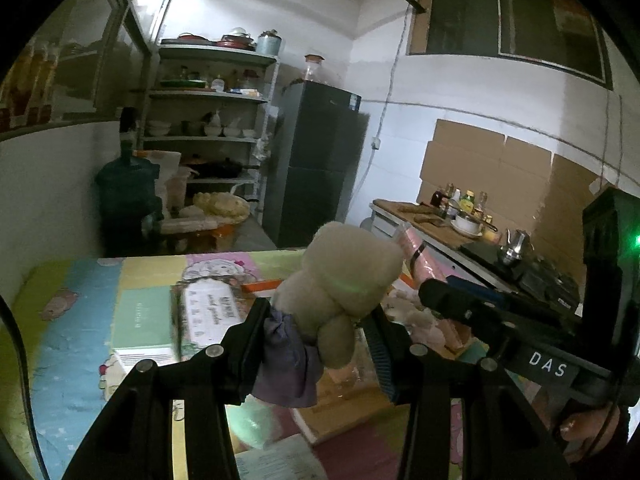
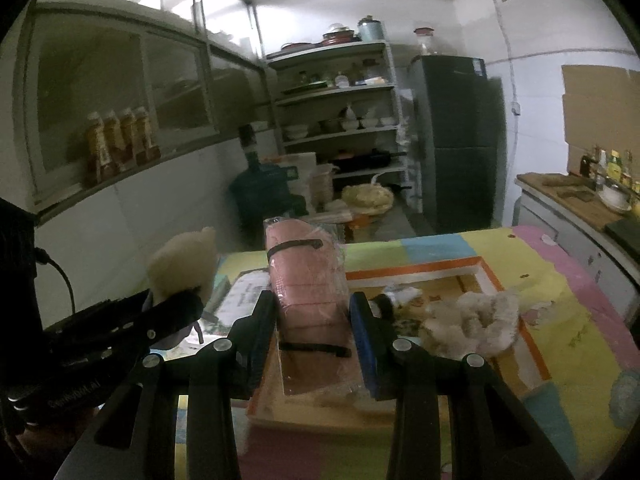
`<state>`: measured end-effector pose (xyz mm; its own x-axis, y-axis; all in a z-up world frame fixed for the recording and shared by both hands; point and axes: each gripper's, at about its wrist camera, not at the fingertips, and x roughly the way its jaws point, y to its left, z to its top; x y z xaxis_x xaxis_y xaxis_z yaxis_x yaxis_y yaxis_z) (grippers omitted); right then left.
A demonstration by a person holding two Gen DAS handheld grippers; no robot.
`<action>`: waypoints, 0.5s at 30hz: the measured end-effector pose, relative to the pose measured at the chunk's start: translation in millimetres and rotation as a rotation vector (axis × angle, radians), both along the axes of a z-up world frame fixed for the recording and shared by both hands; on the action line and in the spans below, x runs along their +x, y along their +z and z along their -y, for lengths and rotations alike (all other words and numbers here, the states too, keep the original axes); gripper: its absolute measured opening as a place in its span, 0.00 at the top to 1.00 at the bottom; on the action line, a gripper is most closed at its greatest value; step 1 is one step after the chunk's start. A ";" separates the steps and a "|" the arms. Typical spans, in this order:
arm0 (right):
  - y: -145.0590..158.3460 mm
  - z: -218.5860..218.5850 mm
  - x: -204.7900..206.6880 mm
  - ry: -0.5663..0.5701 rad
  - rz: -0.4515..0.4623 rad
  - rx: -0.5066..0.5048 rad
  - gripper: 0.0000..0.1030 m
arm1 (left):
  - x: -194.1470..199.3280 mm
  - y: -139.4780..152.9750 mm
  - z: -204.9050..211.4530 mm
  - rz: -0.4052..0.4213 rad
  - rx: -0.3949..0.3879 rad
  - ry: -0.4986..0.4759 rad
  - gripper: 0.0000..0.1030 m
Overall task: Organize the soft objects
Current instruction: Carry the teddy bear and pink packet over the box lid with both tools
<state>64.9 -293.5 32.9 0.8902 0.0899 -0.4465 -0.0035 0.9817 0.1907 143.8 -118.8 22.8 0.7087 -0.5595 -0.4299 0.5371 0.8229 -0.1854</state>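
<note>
Your left claw (image 1: 320, 336) grips a beige stuffed toy (image 1: 352, 276) by its purple skirt, lifted above the counter (image 1: 72, 292); it is light and floppy, so hold the body, not the loose cloth. Your right claw (image 2: 314, 324) pinches a pink wrapped bundle (image 2: 306, 280): squashy inside, slippery outside, best held mid-length between its black straps. Past it a fluffy cream cloth (image 2: 472, 320) fills the orange-rimmed tray (image 2: 532, 344), crowding any drop there.

The orange-rimmed flat cardboard tray (image 2: 486, 270) lies on the patchwork play mat (image 2: 560, 288). In it, apparently, rests a fluffy cream cloth heap (image 2: 472, 322); a mint-green box (image 1: 140, 316) lies left of the tray.
</note>
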 end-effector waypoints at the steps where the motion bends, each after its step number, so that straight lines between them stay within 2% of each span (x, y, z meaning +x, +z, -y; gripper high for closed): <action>1: -0.4 3.0 -0.1 -0.004 0.000 0.001 0.62 | 1.1 -0.9 3.9 -0.003 0.002 -0.003 0.54; 15: -15.7 45.2 3.0 -0.061 -0.022 0.041 0.62 | 15.1 -14.8 44.9 -0.044 0.043 -0.027 0.54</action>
<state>67.9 -338.7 17.2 0.8845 0.0547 -0.4633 0.0605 0.9713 0.2302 158.9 -163.7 8.0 0.6739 -0.5580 -0.4842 0.5511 0.8162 -0.1736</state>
